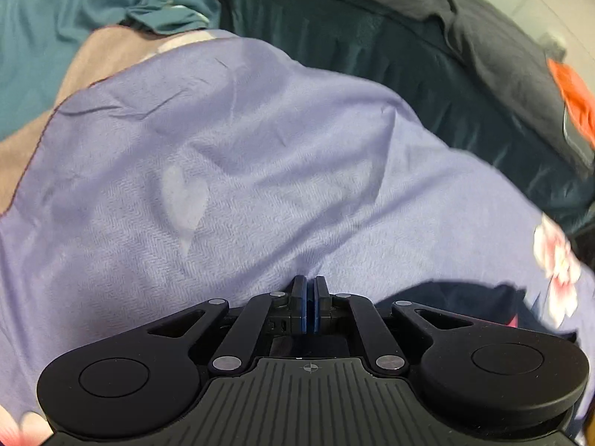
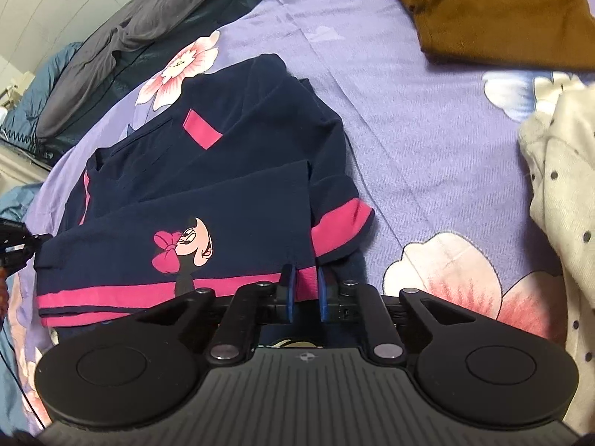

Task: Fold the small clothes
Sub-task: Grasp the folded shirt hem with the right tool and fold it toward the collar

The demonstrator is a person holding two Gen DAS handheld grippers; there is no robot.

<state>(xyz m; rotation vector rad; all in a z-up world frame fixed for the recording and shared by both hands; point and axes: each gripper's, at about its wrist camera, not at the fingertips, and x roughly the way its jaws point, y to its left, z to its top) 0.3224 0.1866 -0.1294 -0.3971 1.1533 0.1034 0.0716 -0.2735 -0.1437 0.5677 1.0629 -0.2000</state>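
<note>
Right wrist view: navy shirt (image 2: 208,171) with pink trim lies partly folded on the lilac floral bedsheet (image 2: 409,119). A cartoon mouse print with a pink bow (image 2: 186,245) shows on the near panel; a pink pocket strip (image 2: 202,128) sits further up. One pink-cuffed sleeve (image 2: 346,228) sticks out to the right of the folded body.

Right hand-held gripper (image 2: 305,290) is at the shirt's near hem. Its blue pads (image 2: 290,290) stand a little apart, with the pink hem band filling the gap between them: clamped on the shirt's hem.

At the left edge of that view, a dark mechanical part (image 2: 16,245) meets the shirt's far-left corner; too little of it shows to say what it is.

Other cloth on the bed: a brown garment (image 2: 494,11) at top right, well apart from the shirt; a cream dotted garment (image 2: 557,186) at the right edge; a grey pillow (image 2: 122,33) at upper left.

Left wrist view, blurred: left hand-held gripper (image 1: 310,304) with its pads nearly together, only a thin slit between them. Probably pinching cloth, but the pads hide whatever is there; dark fabric (image 1: 446,293) lies just right of the tips. Teal cloth (image 1: 111,3) and an orange item (image 1: 574,93) show past the sheet.
</note>
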